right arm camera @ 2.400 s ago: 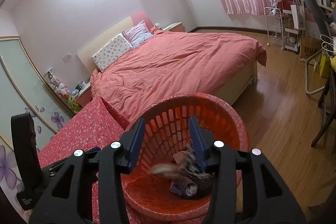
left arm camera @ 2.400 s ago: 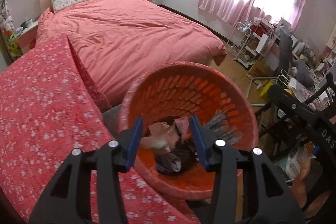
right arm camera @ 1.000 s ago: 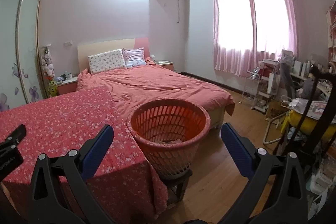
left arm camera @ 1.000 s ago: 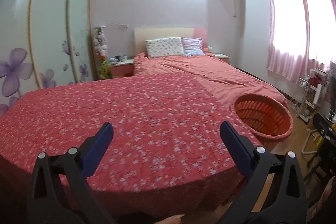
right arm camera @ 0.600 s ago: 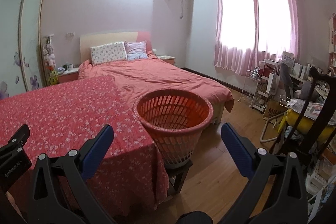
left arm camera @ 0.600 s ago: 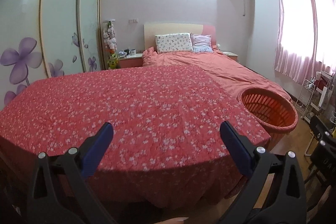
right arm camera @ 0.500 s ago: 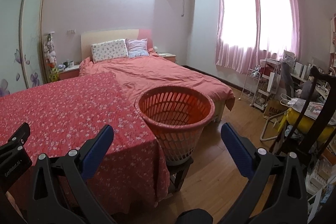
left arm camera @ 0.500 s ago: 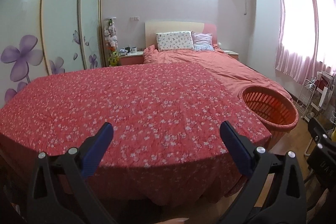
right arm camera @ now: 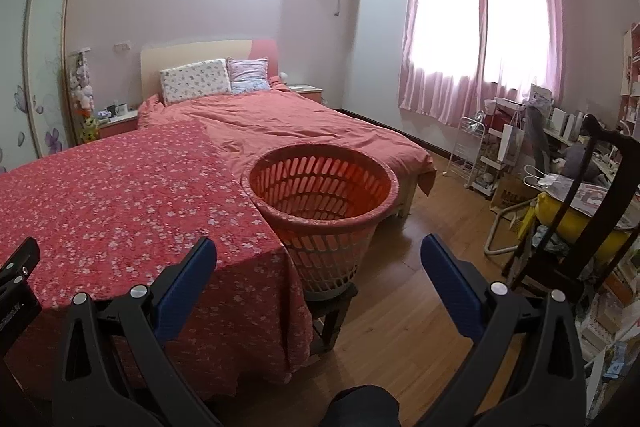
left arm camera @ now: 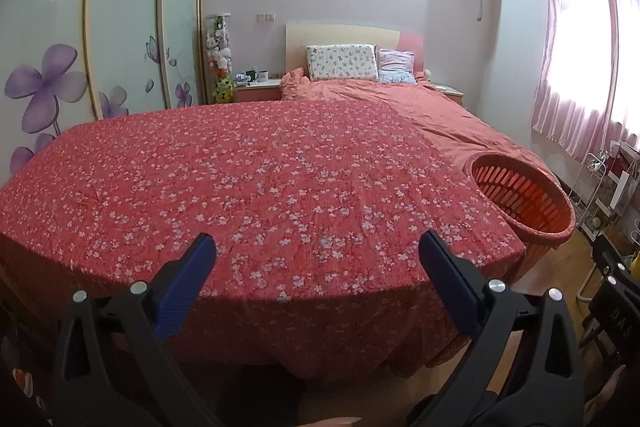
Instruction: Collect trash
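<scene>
From the left wrist, the left claw (left arm camera: 316, 259) is spread wide with nothing between its blue pads (left arm camera: 188, 279), held above the near edge of a table under a red floral cloth (left arm camera: 256, 183) that fills the space ahead of it. The orange basket (left arm camera: 520, 203) stands ahead and well to the right of this claw, touching the cloth's right edge; its contents cannot be seen from here. Far ahead is a bed (left arm camera: 404, 103) with two pillows. From the right wrist, the right claw (right arm camera: 318, 259) is also spread wide and holds nothing. The basket (right arm camera: 324, 203) sits straight ahead of it, between the line of its pads (right arm camera: 448, 279), raised on a dark stool (right arm camera: 332, 311) just beside the cloth (right arm camera: 120, 195), which lies ahead to the left. Wood floor (right arm camera: 400, 327) lies below and to the right
</scene>
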Motion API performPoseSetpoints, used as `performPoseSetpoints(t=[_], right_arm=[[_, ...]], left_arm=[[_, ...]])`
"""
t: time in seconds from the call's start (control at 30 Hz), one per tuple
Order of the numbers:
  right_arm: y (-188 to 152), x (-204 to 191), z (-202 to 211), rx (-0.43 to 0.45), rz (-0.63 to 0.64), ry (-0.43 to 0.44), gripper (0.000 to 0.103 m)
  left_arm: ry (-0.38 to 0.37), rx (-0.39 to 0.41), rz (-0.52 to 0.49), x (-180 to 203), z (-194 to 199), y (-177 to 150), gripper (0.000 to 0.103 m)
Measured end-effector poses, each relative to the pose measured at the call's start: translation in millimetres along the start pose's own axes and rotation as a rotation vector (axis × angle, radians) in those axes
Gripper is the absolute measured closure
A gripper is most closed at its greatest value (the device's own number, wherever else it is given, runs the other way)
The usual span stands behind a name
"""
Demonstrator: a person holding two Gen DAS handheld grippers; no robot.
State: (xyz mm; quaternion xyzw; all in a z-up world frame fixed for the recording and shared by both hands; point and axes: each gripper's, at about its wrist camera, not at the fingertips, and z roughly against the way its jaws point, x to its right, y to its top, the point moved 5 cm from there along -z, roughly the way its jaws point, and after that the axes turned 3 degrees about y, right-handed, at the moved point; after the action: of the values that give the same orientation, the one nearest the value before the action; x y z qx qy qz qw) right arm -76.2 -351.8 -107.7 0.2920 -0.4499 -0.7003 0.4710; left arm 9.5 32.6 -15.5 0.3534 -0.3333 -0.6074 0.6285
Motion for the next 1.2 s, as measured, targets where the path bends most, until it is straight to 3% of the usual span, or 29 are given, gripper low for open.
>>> performPoseSetpoints(t=[0.53,1.2], right_arm=[[-5,-1,-11,-0.043,0.012,-0.016,0.002],[-4,2,-13,-0.041,0.003,-0.013,0.002]], left_arm=[[-0.004,-0.037,-0.01,8,-12,-7,0.004],[-0.027,-0.015,0.007,16,-4,3,0.004]])
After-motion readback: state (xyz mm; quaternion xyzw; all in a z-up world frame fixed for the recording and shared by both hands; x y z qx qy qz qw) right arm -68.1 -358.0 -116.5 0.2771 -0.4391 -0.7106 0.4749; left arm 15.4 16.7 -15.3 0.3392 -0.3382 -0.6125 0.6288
